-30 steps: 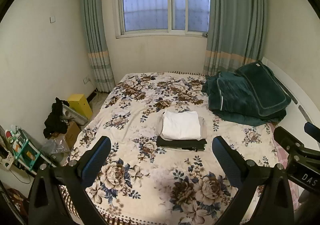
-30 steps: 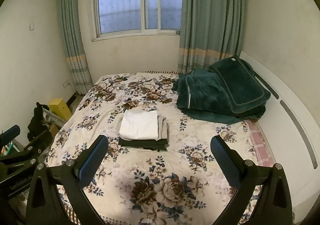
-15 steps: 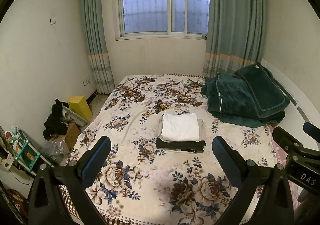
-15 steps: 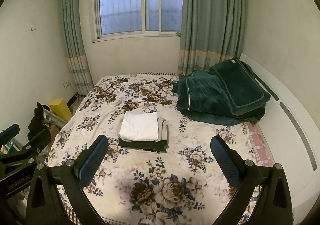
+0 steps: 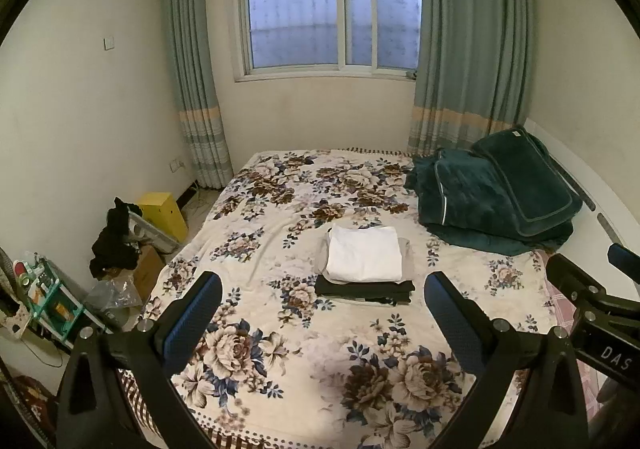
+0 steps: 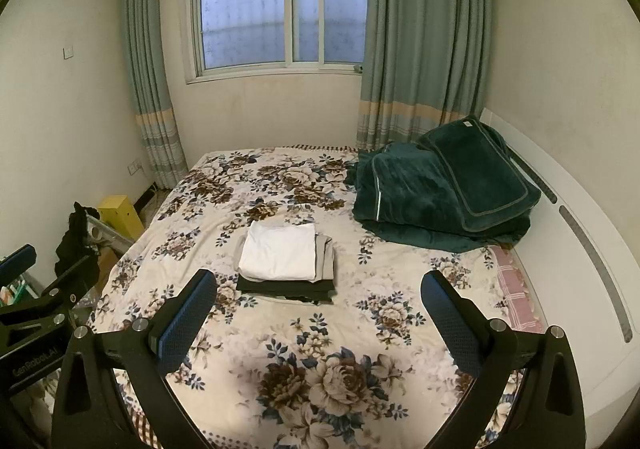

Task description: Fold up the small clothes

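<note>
Folded stack (image 5: 365, 267): mid-bed, a white piece on top, a grey layer under it showing along the right edge, a dark piece at the bottom jutting out on the near side; edges squared
White piece (image 6: 279, 251): flat, corners lined up, lying toward the left of the grey layer
Bed (image 5: 280, 361): floral cover, bare all round the stack, with wide free cover between stack and near edge
Green blanket (image 6: 436, 193): heaped at the far right against the headboard (image 6: 576, 249), apart from the stack
Left tongs (image 5: 322, 323): spread wide, holding nothing, above the near part of the bed, short of the stack
Right tongs (image 6: 318, 319): spread wide, holding nothing, likewise short of the stack
Left bedside: yellow box (image 5: 164, 215) and dark clothing (image 5: 112, 241) on the floor by the wall
</note>
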Tool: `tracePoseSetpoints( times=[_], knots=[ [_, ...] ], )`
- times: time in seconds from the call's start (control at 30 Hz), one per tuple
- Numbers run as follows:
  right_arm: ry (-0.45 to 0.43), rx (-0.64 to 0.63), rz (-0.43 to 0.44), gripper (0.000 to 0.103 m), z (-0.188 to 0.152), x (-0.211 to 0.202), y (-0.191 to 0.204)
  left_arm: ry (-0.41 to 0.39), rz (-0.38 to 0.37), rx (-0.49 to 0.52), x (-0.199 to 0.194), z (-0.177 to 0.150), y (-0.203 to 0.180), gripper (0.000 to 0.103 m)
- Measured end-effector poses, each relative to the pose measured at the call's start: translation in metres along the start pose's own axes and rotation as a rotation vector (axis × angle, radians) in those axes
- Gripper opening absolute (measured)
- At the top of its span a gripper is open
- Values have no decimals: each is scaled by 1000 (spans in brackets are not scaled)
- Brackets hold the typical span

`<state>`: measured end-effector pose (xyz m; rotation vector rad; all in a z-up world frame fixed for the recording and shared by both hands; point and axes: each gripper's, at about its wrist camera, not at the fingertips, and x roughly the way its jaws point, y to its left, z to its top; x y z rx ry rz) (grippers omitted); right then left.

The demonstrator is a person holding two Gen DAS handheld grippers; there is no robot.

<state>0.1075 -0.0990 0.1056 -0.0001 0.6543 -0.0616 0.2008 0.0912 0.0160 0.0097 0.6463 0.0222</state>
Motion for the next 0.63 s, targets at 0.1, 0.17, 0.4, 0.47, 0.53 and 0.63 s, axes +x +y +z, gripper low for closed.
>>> tracePoseSetpoints(
  times=[0.1,0.17,0.4,0.47,0.53,0.63],
  knots=[
    [0,0,-1,103,0,0,0,0,3,-1,-1,-2,1,103],
    [0,1,-2,103,0,0,0,0,4,-3,-2,-4,1,103],
    [-4,-1,-2,103,0,-1,2,-3,1,-4,-3,-4,2,103],
    [-1,-1,1,103,0,0,2,-4,1,-3,-3,-4,2,103],
    [-3,-1,0,103,-1,-1,2,-6,4,-1,-4,-4,3,103],
    [-2,0,1,103,-1,0,2,-11,-1,-1,-6,-3,6,103]
  ],
)
